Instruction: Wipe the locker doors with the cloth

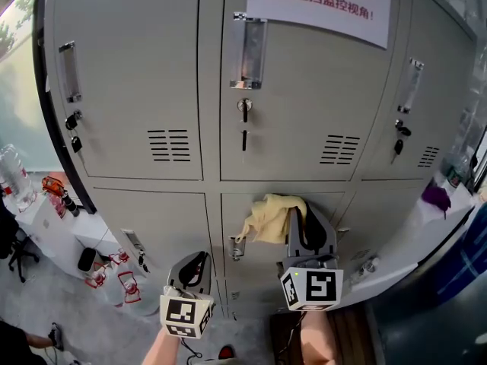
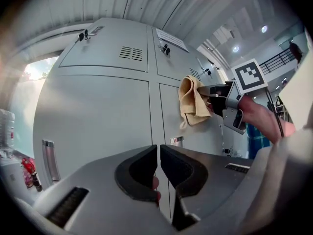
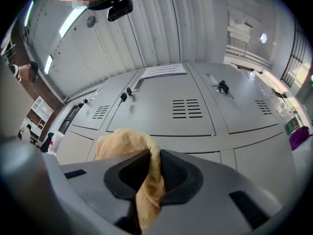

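Holding the cloth [image 1: 268, 217] is the right gripper [image 3: 155, 166]: its jaws are pinching tight on a fold of the yellow fabric, and the rest is bunching out ahead of them and to their left. The left gripper [image 2: 159, 153] is carrying nothing; its jaws are sitting together with only a hairline gap, and a fingertip is showing behind them.

Position: the cloth is lying at the top of the lower middle locker door [image 1: 259, 276], just under the seam with the upper row and above that door's handle [image 1: 236, 249]. It is sitting straight ahead of the right gripper, which is pointing into the door face. The loose end is drooping down and left, so the long axis is running roughly vertical. The right gripper is the nearer one. The left gripper is hanging lower and to the left, well apart from the cloth.

Judgement: the wipe is depending on keeping the bunch between the jaws and the metal while travelling across the door.

Views: the left gripper view is giving the side profile, where the cloth is appearing to touch the door. The right gripper view is showing the pinch itself, but the bunch is hiding any contact. Only the head view is fixing which door.
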`<action>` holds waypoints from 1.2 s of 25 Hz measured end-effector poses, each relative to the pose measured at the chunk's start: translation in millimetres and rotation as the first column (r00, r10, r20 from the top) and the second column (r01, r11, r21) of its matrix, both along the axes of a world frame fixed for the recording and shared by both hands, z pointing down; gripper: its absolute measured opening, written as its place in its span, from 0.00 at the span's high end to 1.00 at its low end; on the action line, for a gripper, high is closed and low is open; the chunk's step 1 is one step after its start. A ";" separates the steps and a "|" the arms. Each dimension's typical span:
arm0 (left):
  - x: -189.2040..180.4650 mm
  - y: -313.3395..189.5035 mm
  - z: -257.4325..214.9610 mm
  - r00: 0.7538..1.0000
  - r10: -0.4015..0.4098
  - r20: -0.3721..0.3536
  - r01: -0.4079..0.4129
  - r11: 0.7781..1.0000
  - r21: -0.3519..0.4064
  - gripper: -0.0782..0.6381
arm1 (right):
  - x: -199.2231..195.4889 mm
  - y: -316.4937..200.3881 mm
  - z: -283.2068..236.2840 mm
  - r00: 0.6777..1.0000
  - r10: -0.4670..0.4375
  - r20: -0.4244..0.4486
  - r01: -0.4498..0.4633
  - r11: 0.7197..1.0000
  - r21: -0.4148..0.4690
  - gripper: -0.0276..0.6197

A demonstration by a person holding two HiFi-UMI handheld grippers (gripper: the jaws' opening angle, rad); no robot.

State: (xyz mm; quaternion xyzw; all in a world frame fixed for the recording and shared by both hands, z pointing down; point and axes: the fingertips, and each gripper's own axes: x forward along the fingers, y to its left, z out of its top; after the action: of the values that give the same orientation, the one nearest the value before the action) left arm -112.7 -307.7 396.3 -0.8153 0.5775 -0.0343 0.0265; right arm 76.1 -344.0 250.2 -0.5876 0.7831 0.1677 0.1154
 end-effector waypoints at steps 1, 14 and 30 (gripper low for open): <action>3.0 -0.2 1.0 1.000 0.007 0.000 -0.007 1.000 -0.003 0.84 | 6.6 -0.6 0.8 1.000 0.016 0.001 -0.016 1.000 -0.003 0.85; 28.8 -1.4 6.3 0.998 0.070 0.005 -0.070 0.997 -0.023 0.84 | 81.5 -6.8 3.6 0.985 0.172 0.019 -0.171 0.985 -0.038 0.85; 30.3 1.3 7.4 0.997 0.081 0.017 -0.080 0.996 -0.026 0.84 | 111.4 -5.3 6.2 0.975 0.211 0.070 -0.207 0.976 -0.065 0.85</action>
State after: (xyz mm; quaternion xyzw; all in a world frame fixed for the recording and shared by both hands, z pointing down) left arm -82.5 -306.4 403.6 -0.8377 0.5435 -0.0480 0.0227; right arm 187.6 -349.4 256.4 -0.6758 0.7164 0.1338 0.1101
